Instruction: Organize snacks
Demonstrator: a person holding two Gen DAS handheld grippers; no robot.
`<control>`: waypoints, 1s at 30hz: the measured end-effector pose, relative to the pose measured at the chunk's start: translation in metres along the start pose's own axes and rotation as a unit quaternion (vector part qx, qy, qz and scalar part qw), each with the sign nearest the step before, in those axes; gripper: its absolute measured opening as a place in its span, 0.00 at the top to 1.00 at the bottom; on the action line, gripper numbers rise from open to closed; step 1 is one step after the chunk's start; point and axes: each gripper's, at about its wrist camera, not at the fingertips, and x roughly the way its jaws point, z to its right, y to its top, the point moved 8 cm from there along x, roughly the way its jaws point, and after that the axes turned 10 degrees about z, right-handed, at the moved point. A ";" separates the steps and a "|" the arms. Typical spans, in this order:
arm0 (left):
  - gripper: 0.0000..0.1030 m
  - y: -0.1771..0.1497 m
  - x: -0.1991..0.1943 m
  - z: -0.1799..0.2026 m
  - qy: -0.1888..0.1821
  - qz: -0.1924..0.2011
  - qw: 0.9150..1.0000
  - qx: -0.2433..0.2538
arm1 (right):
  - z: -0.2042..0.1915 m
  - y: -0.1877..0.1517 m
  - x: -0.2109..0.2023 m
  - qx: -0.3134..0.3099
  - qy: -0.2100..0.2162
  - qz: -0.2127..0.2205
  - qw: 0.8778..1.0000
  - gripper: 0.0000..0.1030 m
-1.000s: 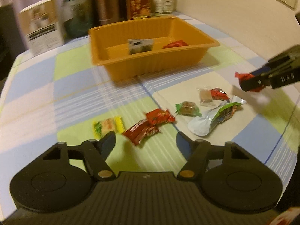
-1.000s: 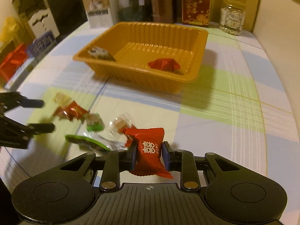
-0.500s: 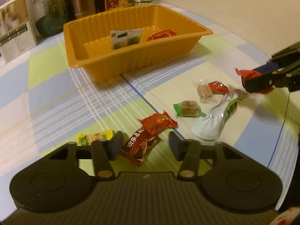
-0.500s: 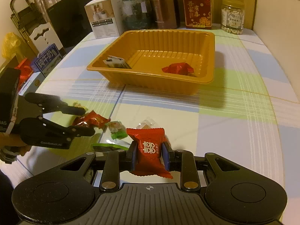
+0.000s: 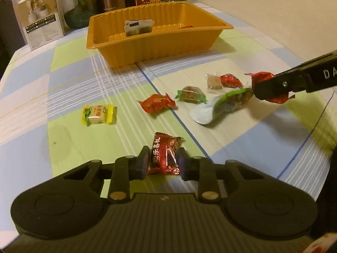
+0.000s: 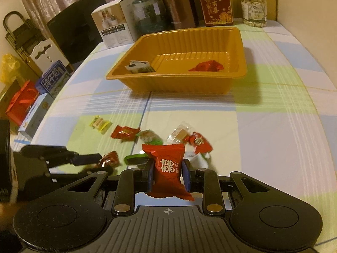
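An orange tray (image 5: pixel 160 48) (image 6: pixel 181 85) stands at the back of the checked table with a white packet (image 5: pixel 138 27) and a red candy (image 6: pixel 207 66) inside. My left gripper (image 5: pixel 163 161) is shut on a dark red snack packet (image 5: pixel 165 157), held just above the table; it shows in the right wrist view too (image 6: pixel 109 159). My right gripper (image 6: pixel 167 174) is shut on a red candy pillow pack (image 6: pixel 168 168), seen from the left wrist at the right edge (image 5: pixel 267 84). Loose snacks lie between: a yellow candy (image 5: pixel 99 113), a red candy (image 5: pixel 157 103), a green-wrapped candy (image 5: pixel 190 93), a white-green pouch (image 5: pixel 219 107).
A clear-wrapped candy (image 5: pixel 213 81) and a small red candy (image 5: pixel 230 80) lie by the pouch. A white box (image 5: pixel 41 16), jars and tins (image 6: pixel 179 6) line the table's far edge. Boxes (image 6: pixel 42 97) sit beyond the left edge. A wall (image 5: pixel 273 10) runs along the right.
My left gripper has closed on the dark red snack packet and lifted it from beside the other red candy. My right gripper keeps its red candy and has risen slightly.
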 end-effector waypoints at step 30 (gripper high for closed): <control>0.79 0.031 -0.036 -0.014 0.038 0.050 0.995 -0.073 | -0.005 -0.004 -0.024 0.018 -0.020 0.021 0.999 0.73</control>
